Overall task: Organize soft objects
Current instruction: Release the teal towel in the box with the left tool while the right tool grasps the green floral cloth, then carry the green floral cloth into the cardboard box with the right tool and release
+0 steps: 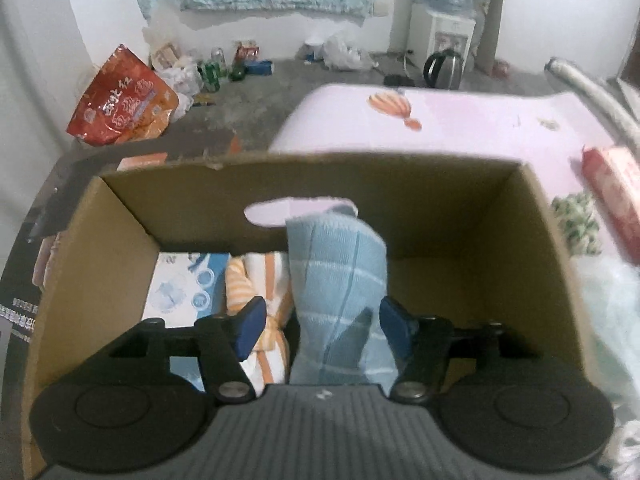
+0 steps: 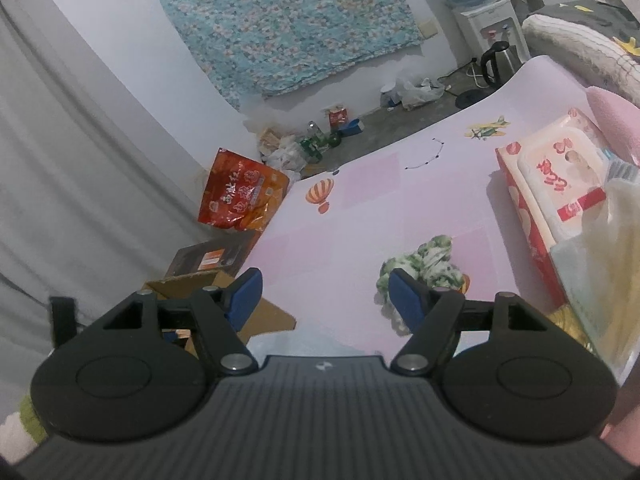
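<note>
- Both grippers are spread: left gripper (image 1: 318, 326) around the blue cloth (image 1: 340, 288), right gripper (image 2: 322, 298) empty.
- Cloth should be released low inside the box (image 1: 480, 208), beside the striped cloth (image 1: 260, 280).

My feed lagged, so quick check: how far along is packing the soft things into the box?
Done: an orange striped cloth and a blue-and-white pack already sit in the cardboard box. In hand: the blue checked towel stands in the box between the open left gripper fingers. Left: the green-and-white cloth and the red wipes pack lie on the pink table; the right gripper is open and empty.
</note>
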A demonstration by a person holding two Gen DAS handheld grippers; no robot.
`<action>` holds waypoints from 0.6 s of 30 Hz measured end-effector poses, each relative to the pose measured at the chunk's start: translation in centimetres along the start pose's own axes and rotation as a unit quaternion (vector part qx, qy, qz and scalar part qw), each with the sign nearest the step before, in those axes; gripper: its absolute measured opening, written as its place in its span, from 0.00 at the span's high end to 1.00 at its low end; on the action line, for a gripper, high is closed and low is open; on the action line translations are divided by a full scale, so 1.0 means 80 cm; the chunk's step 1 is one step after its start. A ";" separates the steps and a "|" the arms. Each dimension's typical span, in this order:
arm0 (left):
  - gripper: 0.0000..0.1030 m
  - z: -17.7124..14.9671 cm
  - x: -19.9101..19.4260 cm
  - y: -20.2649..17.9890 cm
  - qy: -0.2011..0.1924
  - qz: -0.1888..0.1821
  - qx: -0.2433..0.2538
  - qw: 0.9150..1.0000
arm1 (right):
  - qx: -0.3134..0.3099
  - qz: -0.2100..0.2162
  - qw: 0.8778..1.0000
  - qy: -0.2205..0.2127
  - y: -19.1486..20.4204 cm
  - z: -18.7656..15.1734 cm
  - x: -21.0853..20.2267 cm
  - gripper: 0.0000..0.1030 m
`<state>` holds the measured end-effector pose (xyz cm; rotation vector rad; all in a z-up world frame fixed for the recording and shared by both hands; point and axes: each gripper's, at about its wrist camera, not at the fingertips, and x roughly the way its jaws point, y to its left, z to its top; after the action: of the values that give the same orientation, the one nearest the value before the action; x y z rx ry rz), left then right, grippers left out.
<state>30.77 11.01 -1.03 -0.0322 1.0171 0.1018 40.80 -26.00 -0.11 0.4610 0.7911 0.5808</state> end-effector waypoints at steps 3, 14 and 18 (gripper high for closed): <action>0.36 0.002 -0.016 0.005 -0.015 -0.006 -0.012 1.000 | -0.011 -0.022 0.999 0.024 -0.002 0.010 0.024 0.28; 0.36 -0.014 -0.084 0.013 -0.051 -0.043 -0.035 0.997 | -0.065 -0.148 0.975 0.153 -0.030 0.025 0.166 0.28; 0.35 -0.026 -0.104 0.014 -0.062 -0.050 -0.038 0.996 | -0.083 -0.166 0.969 0.165 -0.029 0.015 0.186 0.37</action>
<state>24.59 11.36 4.96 -0.1444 0.8853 0.0501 50.85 -18.43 -8.53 0.0708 1.1010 0.4089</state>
